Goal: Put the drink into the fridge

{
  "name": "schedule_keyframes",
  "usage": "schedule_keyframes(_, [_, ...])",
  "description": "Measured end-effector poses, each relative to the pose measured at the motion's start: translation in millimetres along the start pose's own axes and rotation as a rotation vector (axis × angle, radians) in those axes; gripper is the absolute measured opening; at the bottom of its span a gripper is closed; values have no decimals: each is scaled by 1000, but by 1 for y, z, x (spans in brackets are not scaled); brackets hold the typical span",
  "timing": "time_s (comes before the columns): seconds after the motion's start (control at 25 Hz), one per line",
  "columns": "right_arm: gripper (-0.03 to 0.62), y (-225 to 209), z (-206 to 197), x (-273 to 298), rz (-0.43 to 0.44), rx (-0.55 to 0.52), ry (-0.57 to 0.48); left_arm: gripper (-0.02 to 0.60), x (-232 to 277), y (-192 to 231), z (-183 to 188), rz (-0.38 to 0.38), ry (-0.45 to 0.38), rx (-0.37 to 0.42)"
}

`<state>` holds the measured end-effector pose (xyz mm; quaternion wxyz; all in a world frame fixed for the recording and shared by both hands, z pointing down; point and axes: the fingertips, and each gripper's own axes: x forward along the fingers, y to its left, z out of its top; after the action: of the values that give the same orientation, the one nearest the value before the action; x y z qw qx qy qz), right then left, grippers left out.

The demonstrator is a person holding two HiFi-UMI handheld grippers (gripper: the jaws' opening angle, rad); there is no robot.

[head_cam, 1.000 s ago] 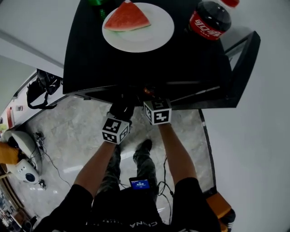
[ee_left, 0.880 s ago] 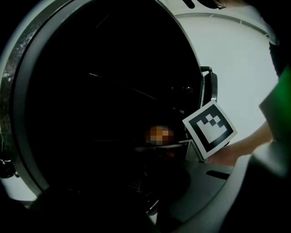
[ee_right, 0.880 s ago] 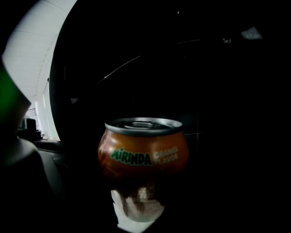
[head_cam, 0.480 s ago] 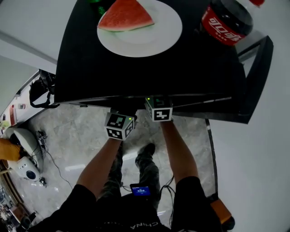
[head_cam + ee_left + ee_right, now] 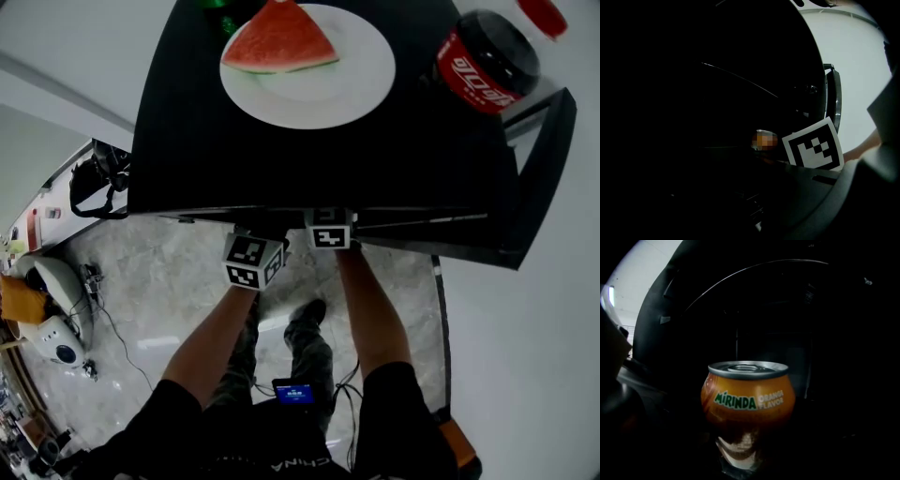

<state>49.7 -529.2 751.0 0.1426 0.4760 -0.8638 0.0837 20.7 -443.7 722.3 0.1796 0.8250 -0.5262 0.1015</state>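
Observation:
An orange Mirinda can (image 5: pixel 747 404) stands upright and fills the middle of the right gripper view, with a dark fridge interior behind it. My right gripper (image 5: pixel 328 230) reaches under the front edge of the black fridge top (image 5: pixel 281 159). Its fingers are lost in the dark, and the can sits right where they close. In the left gripper view the can (image 5: pixel 764 139) shows as an orange patch just ahead of the right gripper's marker cube (image 5: pixel 813 150). My left gripper (image 5: pixel 253 261) is beside the right one at the same edge, its jaws hidden in shadow.
On the fridge top stand a white plate (image 5: pixel 366 84) with a watermelon slice (image 5: pixel 279 37), a cola bottle (image 5: pixel 487 66) and a green bottle (image 5: pixel 220 9). The fridge door (image 5: pixel 539 178) hangs open at the right. A black bag (image 5: pixel 94 183) and a white device (image 5: pixel 52 342) lie on the floor at left.
Both grippers have moved forward, further under the fridge top's front edge; the right marker cube is now partly under it.

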Motion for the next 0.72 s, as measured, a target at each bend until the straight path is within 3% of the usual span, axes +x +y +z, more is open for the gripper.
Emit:
schedule_keyframes(0.2, [345, 4, -4, -4, 63, 84, 20, 12, -6, -2, 7, -5, 4, 7])
schedule_keyframes(0.72, [351, -2, -10, -81, -36, 192, 134, 12, -37, -26, 36, -87, 44, 63])
